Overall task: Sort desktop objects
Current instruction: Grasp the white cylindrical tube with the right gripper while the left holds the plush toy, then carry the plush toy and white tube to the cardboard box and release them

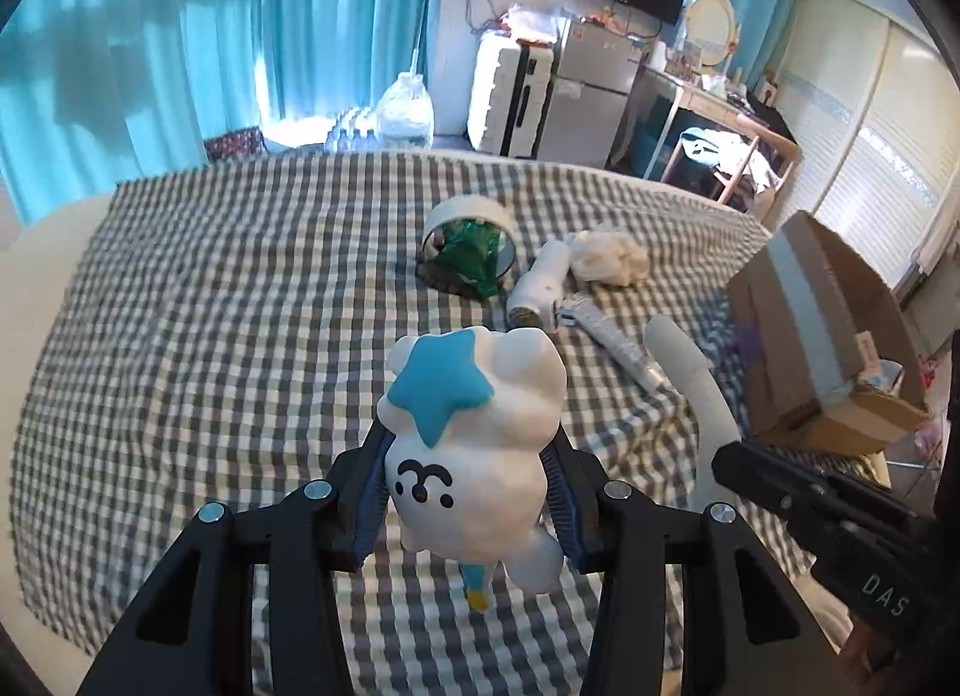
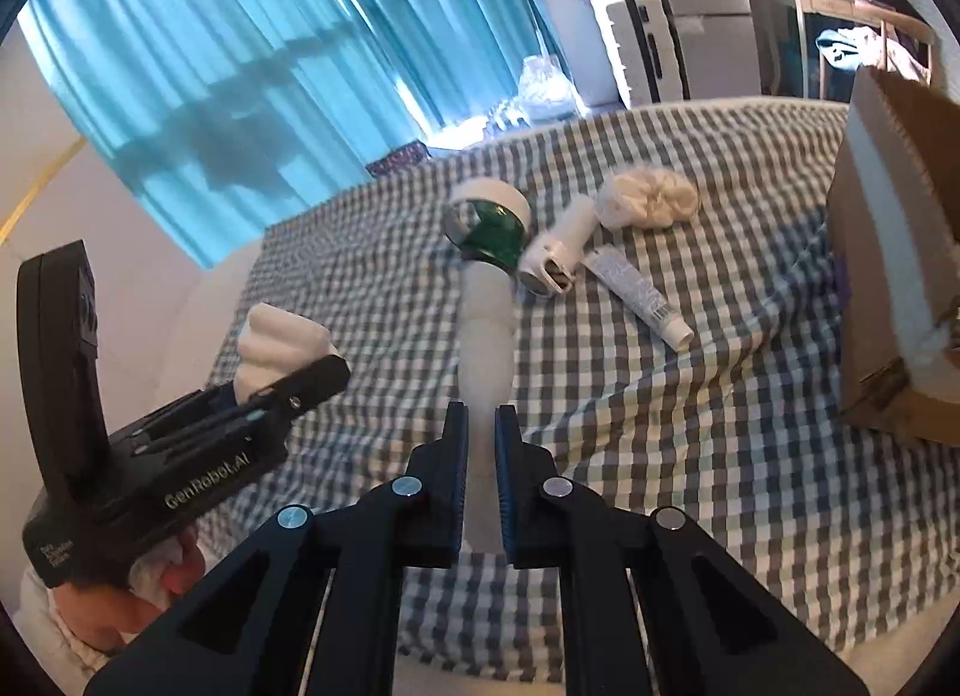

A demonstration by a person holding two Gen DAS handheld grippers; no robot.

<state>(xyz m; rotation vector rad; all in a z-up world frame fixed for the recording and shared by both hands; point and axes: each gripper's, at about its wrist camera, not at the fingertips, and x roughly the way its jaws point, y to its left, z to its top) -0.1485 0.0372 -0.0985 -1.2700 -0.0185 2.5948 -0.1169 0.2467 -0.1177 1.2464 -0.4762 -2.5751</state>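
- L gripper clamps the white cloud toy w/ blue star, held up off the checked cloth; toy is bulky & rounded, pads grab only its lower sides, so it may roll or pop out if I swing fast
- R gripper is nearly closed on the thin end of a white curved piece; most of its length sticks out past the pads, so it could pivot or slide out
- Both loads are in the air at once, near side of the bed; the two grippers sit close together, risk of knocking one load w/ the other
- Cardboard box at right looks like the drop spot (my guess); its flap leans over the opening, toy may catch on it
- Still on the cloth, far middle: tipped cup w/ green bag, white bottle, tube, crumpled white wad; a low sweep w/ the long piece could scatter them
- Cloth is soft, wrinkled; anything dropped may roll off the near edge
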